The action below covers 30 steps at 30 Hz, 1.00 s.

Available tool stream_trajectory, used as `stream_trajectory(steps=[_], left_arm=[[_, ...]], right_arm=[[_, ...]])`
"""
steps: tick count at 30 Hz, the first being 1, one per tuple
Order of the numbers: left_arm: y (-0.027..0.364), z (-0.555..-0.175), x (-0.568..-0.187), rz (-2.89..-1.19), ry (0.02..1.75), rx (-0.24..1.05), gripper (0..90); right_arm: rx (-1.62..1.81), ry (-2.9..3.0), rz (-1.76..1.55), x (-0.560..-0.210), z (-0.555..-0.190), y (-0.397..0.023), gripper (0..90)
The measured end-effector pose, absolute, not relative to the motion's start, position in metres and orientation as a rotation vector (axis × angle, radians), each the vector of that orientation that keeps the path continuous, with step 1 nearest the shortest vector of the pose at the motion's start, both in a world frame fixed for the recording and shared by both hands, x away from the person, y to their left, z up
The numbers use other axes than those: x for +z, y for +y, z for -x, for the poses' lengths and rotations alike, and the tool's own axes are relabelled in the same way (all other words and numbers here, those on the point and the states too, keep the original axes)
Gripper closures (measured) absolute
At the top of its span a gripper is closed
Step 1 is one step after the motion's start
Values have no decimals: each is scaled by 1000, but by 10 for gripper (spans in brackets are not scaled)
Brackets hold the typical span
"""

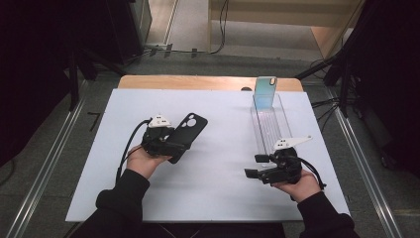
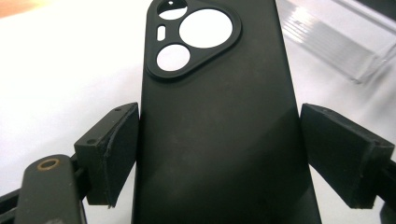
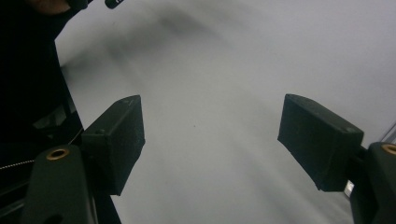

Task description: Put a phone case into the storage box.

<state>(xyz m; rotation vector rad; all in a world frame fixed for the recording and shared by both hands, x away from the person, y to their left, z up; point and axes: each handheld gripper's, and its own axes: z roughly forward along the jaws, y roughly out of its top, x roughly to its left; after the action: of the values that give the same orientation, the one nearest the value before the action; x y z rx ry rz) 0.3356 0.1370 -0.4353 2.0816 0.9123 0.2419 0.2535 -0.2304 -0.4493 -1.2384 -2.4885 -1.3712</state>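
The black phone case (image 2: pixel 219 126) is being straddled by the left tool (image 2: pixel 219 154), its long axis running straight ahead between the parted jaws (one pad touching an edge, the other standing just clear). The right tool (image 3: pixel 210 140), also spread and empty, is being held well apart, just beside the clear rack (image 1: pixel 270 124) on the tabletop (image 1: pixel 218 163).

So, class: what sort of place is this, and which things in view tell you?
Probably a lab or studio set up for recording handling tasks: a white-covered table, dark stands and cables on the floor around it, and a person holding a left gripper and right gripper, beside a clear rack.
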Motion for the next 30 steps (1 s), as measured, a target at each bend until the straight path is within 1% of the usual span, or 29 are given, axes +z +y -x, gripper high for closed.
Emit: stream_trajectory(steps=[4,6,12,23,27,30], left_arm=[[129,-326,-435,-2080,894,232,151],[127,-322,-435,-2064,887,206,151],[119,-309,-437,-2047,872,202,151],[110,-294,-442,-2000,859,251,151],[109,-290,-443,-1983,846,289,151],[108,-289,-446,-1972,839,288,151]], right_arm=[[-1367,-2474,1257,-447,-253,-228,211],[-1360,-2491,1267,-446,-252,-226,212],[-1361,-2501,1262,-442,-251,-223,213],[-1374,-2529,1285,-433,-250,-213,216],[-1390,-2520,1296,-428,-252,-209,216],[-1406,-2502,1309,-424,-255,-207,216]])
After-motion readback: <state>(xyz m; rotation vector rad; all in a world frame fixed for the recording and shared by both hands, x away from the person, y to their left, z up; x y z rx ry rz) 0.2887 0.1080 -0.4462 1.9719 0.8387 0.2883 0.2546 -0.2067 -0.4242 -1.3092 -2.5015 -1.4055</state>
